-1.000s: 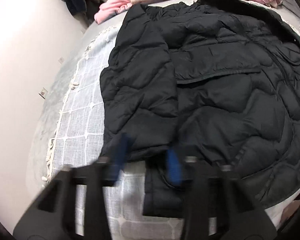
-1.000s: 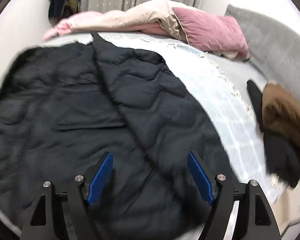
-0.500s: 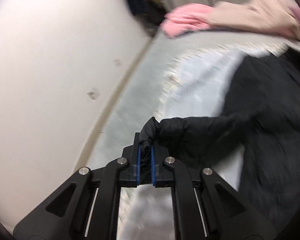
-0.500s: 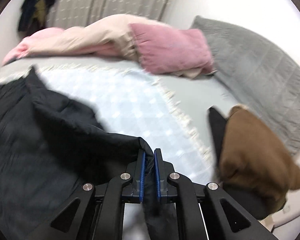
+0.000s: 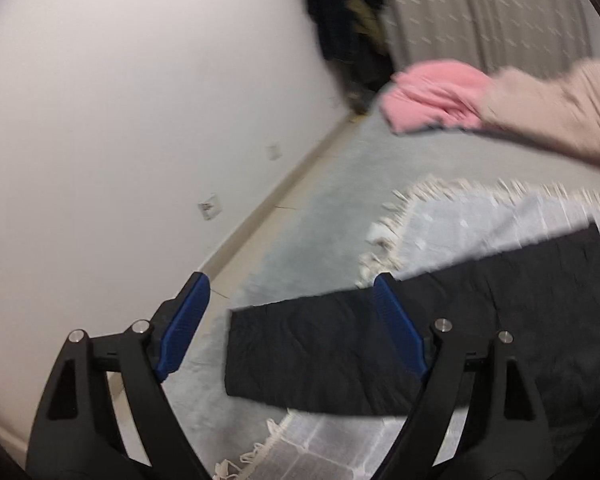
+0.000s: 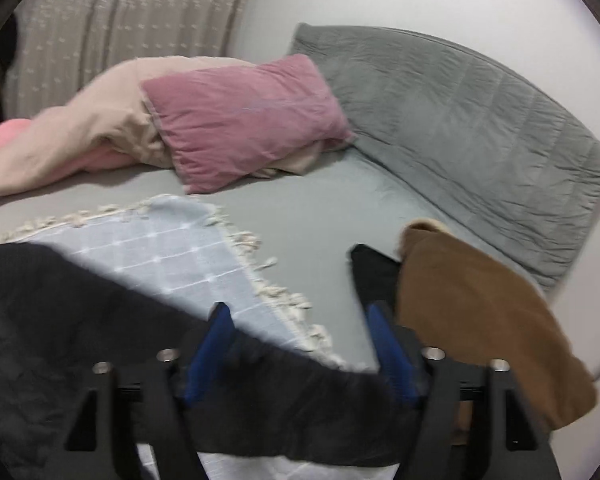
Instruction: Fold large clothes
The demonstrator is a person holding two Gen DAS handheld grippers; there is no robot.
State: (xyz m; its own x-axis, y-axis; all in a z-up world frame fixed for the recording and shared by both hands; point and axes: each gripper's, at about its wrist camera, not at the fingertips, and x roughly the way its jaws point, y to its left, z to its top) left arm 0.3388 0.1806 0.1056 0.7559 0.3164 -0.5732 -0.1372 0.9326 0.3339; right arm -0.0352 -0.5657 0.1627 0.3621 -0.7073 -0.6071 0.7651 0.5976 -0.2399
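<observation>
A black quilted jacket lies on a light blue checked throw on the bed. In the left wrist view its left sleeve stretches out flat to the left, past the throw's fringe. My left gripper is open just above the sleeve end, touching nothing. In the right wrist view the other sleeve stretches out to the right over the throw. My right gripper is open above it, jaws wide and empty.
A white wall runs close on the left of the bed. A pink garment and beige duvet lie at the far side with a pink pillow and grey quilt. A brown garment lies right.
Half a second ago both grippers were shut on the sleeve ends, pulling them outward. Now both have opened and let go; the sleeves lie spread flat.
</observation>
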